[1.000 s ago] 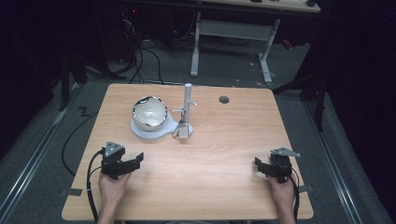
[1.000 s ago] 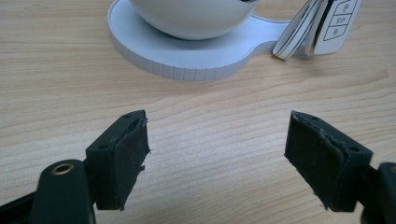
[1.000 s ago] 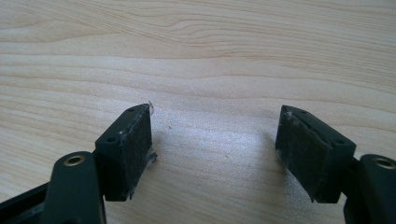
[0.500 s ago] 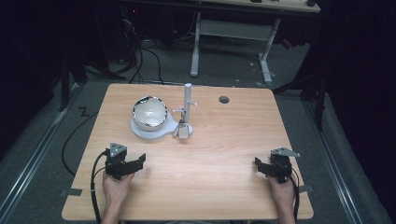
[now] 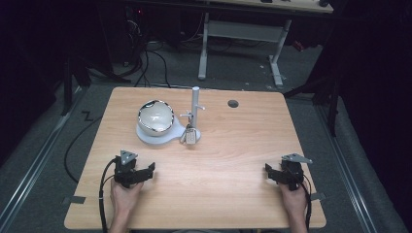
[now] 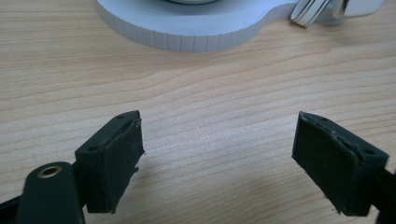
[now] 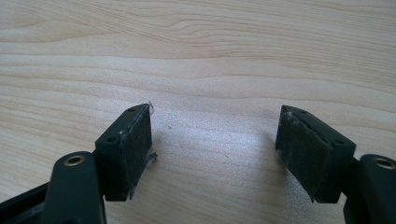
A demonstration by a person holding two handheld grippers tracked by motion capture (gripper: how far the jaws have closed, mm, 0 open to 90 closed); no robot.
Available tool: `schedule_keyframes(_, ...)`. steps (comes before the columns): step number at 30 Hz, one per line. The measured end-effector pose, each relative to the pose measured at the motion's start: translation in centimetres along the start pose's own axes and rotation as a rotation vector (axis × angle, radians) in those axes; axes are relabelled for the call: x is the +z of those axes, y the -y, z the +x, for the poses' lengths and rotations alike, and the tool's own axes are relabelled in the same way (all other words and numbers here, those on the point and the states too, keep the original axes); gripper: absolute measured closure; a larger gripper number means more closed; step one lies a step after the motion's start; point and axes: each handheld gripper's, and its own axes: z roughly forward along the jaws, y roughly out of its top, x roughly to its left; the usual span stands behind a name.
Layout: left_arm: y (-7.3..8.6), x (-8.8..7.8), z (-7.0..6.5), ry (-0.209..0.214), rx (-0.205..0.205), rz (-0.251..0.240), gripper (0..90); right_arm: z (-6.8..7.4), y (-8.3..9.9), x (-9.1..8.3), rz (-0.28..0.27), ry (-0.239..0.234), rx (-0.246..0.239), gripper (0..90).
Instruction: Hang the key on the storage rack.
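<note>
A shiny white bowl sits on a pale round base at the table's back left. Beside it rises a white post with short pegs, and a small metal tag lies at its foot. My left gripper rests near the front left edge, held by a hand. Its jaws have just been opening and stand wide, with only bare wood between them. The base's ribbed rim lies just ahead of it. My right gripper stays low at the front right, open over bare wood.
A wooden table carries everything, with a dark round hole near its back edge. Black cables trail from both grippers over the front edge. A second desk's white legs stand on the dark floor behind.
The left gripper's jaws have spread wider. Both hands have stayed about where they were, and the bowl and post have not moved.
</note>
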Motion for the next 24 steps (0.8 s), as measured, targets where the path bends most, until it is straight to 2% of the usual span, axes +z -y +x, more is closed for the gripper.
schedule_keyframes(14, 0.15, 0.79, -0.78, -0.017, 0.042, 0.019, 15.5, 0.01, 0.0, -0.01, 0.001, 0.0, 0.001, 27.3)
schedule_keyframes(24, 0.12, 0.94, -0.92, -0.02, 0.046, 0.036, 14.9, 0.01, 0.0, -0.01, 0.0, 0.0, 0.0, 27.3)
